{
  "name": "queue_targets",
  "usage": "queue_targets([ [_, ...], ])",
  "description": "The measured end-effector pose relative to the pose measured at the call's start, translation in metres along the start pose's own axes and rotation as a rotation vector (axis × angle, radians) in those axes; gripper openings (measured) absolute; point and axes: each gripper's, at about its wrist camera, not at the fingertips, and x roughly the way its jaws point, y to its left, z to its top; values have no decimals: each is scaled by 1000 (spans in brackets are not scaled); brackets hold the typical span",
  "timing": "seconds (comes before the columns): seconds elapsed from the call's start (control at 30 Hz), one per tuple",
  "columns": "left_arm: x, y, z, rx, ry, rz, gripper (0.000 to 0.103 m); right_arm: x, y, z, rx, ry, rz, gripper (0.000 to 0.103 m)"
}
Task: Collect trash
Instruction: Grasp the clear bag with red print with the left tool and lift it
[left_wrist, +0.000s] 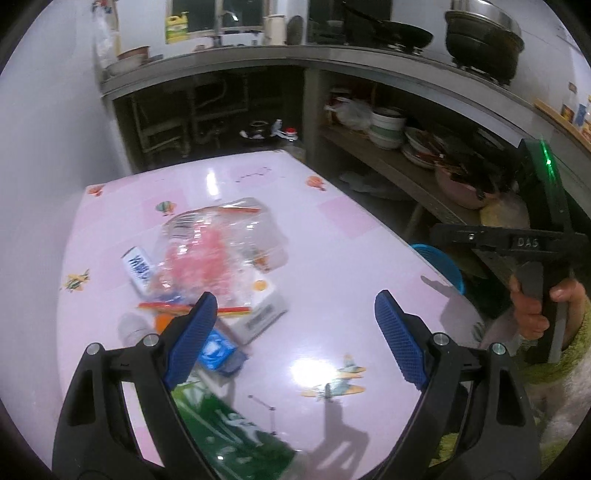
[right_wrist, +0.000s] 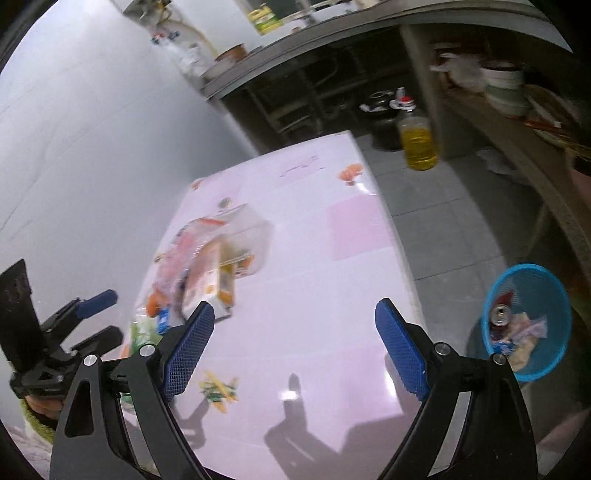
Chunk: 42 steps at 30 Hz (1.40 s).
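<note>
Trash (left_wrist: 221, 266) lies in a loose pile on the left half of the pink table (left_wrist: 332, 229), filling the centre-left of the left wrist view. On top is a crumpled clear plastic bag (left_wrist: 218, 240) with pink contents. Touching it are a small white carton with blue lettering (left_wrist: 137, 267) at its left edge and a white box with an orange dot (left_wrist: 260, 306) at its lower right. A blue packet (left_wrist: 218, 350) and a green package (left_wrist: 229, 432) sit lower in the frame, near the table's front edge; the green one is blurred.

The left hand-held gripper (left_wrist: 295, 332) has its blue pads spread wide with nothing between them, its left pad overlapping the pile in the picture. The right hand-held gripper (right_wrist: 295, 336) is likewise released and empty, above bare table.

At the right edge of the right wrist view, a blue mesh wastebasket (right_wrist: 532, 365) stands on the floor just beside the table. Inside it are a drink can (right_wrist: 499, 316), seen end-on, and several crumpled wrappers (right_wrist: 524, 332). At the upper right of that view a plastic bottle of yellow liquid (right_wrist: 417, 138) stands on the floor beyond the table's far end.
</note>
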Motion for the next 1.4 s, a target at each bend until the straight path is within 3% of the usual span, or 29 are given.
queue_targets([
  [0.3, 23, 43, 17, -39, 16, 89, 85, 24, 18, 12, 47, 40, 99, 86],
  [0.63, 86, 23, 33, 136, 115, 259, 84, 40, 17, 10, 77, 74, 93, 86],
  [0.9, 122, 17, 31, 215, 202, 357, 56, 42, 10, 11, 95, 73, 82, 86],
  [1.07, 120, 19, 29, 202, 199, 326, 27, 43, 10, 11, 95, 73, 84, 86],
  [1.17, 112, 19, 30, 201, 178, 319, 14, 41, 11, 11, 90, 74, 89, 86],
  [1.4, 94, 25, 36, 187, 107, 321, 3, 42, 15, 13, 77, 71, 88, 86],
])
